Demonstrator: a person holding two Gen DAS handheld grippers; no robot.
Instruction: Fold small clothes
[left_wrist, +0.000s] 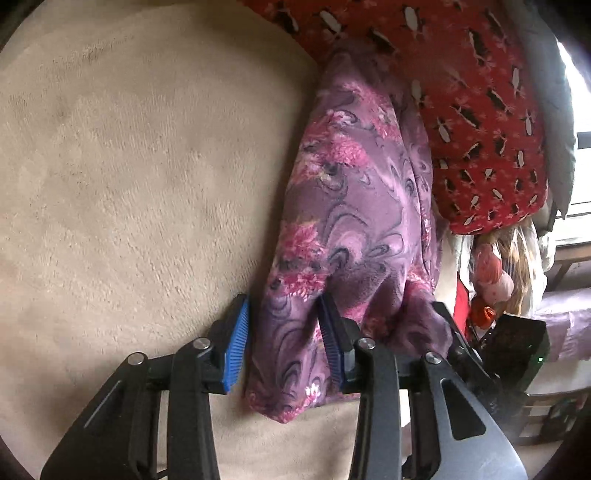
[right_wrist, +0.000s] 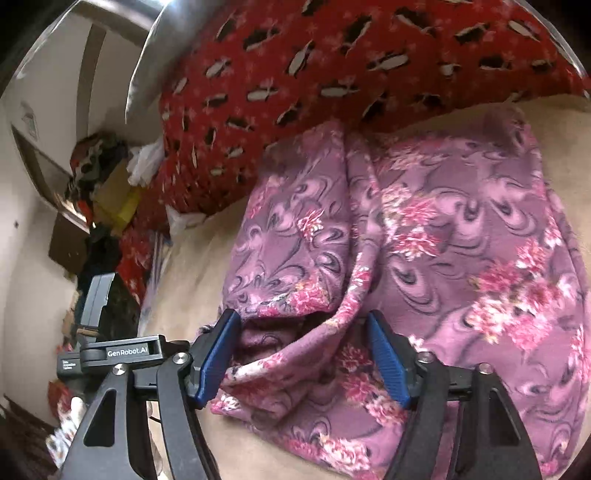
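- Both pairs of jaws stand apart with purple cloth between them.
- On the left gripper (left_wrist: 284, 343), the blue pads (left_wrist: 236, 343) stand either side of a bunched edge of the purple floral garment (left_wrist: 351, 206); the cloth touches the right pad, while a thin gap shows at the left pad, so no firm pinch shows.
- On the right gripper (right_wrist: 303, 358), the pads straddle a raised fold of the garment (right_wrist: 443, 236), neither pad pressing it.
- That garment lies partly folded on a beige plush surface (left_wrist: 129, 166).
- Beyond it, touching its far edge, lies a red patterned blanket (right_wrist: 295, 74).
- Clutter is piled by the wall (right_wrist: 99, 184).
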